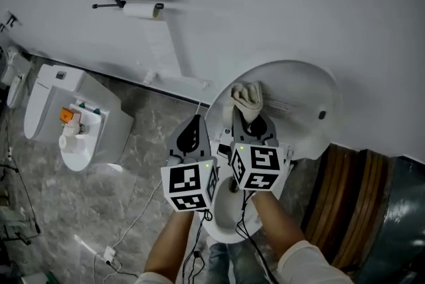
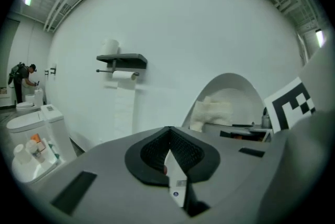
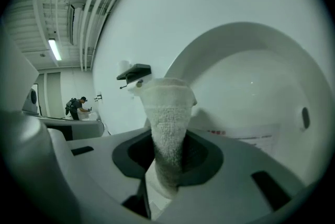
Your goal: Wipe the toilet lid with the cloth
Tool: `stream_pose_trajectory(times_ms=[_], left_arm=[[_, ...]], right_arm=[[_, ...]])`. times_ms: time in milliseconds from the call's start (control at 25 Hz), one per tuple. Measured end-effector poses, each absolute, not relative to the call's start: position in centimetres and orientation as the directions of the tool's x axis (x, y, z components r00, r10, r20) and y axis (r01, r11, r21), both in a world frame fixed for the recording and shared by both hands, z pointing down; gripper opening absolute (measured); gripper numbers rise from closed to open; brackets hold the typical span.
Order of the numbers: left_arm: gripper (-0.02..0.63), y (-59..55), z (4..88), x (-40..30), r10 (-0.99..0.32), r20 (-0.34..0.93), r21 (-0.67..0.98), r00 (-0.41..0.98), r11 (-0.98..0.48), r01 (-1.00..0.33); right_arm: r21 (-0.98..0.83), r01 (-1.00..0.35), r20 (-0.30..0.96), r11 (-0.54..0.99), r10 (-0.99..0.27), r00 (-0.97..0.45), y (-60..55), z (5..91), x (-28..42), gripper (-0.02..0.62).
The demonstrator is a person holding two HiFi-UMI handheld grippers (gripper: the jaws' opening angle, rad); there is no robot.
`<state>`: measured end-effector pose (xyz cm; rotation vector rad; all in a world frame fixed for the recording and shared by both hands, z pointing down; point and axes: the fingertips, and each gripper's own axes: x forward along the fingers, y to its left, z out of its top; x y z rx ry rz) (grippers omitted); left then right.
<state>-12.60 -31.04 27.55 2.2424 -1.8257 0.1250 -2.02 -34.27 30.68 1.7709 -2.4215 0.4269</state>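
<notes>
My right tongs [image 3: 167,161] are clamped on the cloth [image 3: 167,113], the pads pinching its lower end so the rest stands up above the jaws as a pale, nubbly wad; my left tongs [image 2: 170,157] are closed together with nothing between the pads, and they hover beside the right pair, pointing at the wall.

From the head view, both tongs sit side by side above the toilet bowl [image 1: 222,219]; the toilet lid [image 1: 302,87] is raised, its white inner face towards me; the cloth [image 1: 247,98] lies near the lid's left edge, low on that face; I cannot tell whether it presses on the lid or is just short of it.

The cloth looks like terry: soft, light, limp, quick to fold and bunch; I judge that the hold at its gathered end is right, since that leaves a thick free pad to rub with; a grip nearer the tip would put hard jaw against the lid.

The lid looks smooth, hard and glossy, so the cloth should slide easily; it is hinged, so a firm push may rock it back.
</notes>
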Motion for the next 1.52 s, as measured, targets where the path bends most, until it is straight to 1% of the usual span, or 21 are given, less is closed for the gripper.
stream_pose_trajectory(times_ms=[120, 200, 400, 560, 720, 920, 1000, 1120, 1240, 1360, 1440, 1520], left_arm=[[0.012, -30.4, 29.2, -15.3, -0.956, 0.229, 0.14, 0.183, -0.153, -0.978], [0.011, -30.0, 30.3, -16.4, -0.955, 0.242, 0.138, 0.169, -0.139, -0.981], [0.012, -29.7, 31.6, -14.9, -0.948, 0.241, 0.149, 0.208, -0.175, -0.973], [0.012, -30.4, 32.4, -10.6, -0.925, 0.247, 0.159, 0.289, -0.256, -0.954], [0.012, -31.3, 33.2, -3.6, -0.889, 0.24, 0.196, 0.389, -0.348, -0.917], [0.012, -31.5, 34.6, 4.2, -0.832, 0.257, 0.234, 0.492, -0.44, -0.867], [0.011, -31.3, 34.5, 6.3, -0.813, 0.252, 0.235, 0.525, -0.475, -0.848], [0.011, -31.3, 34.2, 8.0, -0.8, 0.24, 0.249, 0.55, -0.497, -0.831], [0.012, -31.1, 34.0, 7.9, -0.8, 0.236, 0.251, 0.552, -0.499, -0.83], [0.012, -30.8, 34.2, 5.5, -0.82, 0.24, 0.238, 0.52, -0.469, -0.85], [0.011, -30.7, 34.4, 2.8, -0.84, 0.246, 0.224, 0.484, -0.436, -0.871], [0.012, -30.6, 34.7, -0.4, -0.862, 0.256, 0.21, 0.438, -0.392, -0.896]], right_arm=[[-0.146, -0.94, 0.271, 0.307, -0.902, -0.336, -35.2, 32.8, -5.0, 0.097], [-0.141, -0.942, 0.279, 0.305, -0.901, -0.333, -35.9, 33.9, -5.7, 0.097], [-0.093, -0.963, 0.278, 0.252, -0.922, -0.268, -36.2, 34.9, -2.5, 0.097], [-0.079, -0.987, 0.283, 0.143, -0.946, -0.16, -35.4, 35.6, 3.5, 0.097], [-0.08, -0.996, 0.288, 0.026, -0.956, -0.048, -34.1, 35.9, 11.0, 0.097], [-0.108, -0.984, 0.292, -0.142, -0.951, 0.105, -32.0, 36.1, 18.5, 0.097], [-0.102, -0.981, 0.296, -0.163, -0.947, 0.127, -31.2, 35.9, 20.2, 0.097], [-0.075, -0.983, 0.299, -0.171, -0.944, 0.141, -30.2, 35.8, 20.7, 0.097], [-0.069, -0.974, 0.303, -0.217, -0.934, 0.187, -29.6, 36.3, 21.8, 0.097], [-0.076, -0.967, 0.308, -0.241, -0.929, 0.207, -29.7, 36.8, 21.9, 0.097], [-0.096, -0.971, 0.301, -0.217, -0.936, 0.18, -30.1, 36.7, 20.0, 0.097], [-0.116, -0.981, 0.29, -0.153, -0.95, 0.114, -30.6, 36.5, 16.3, 0.097]])
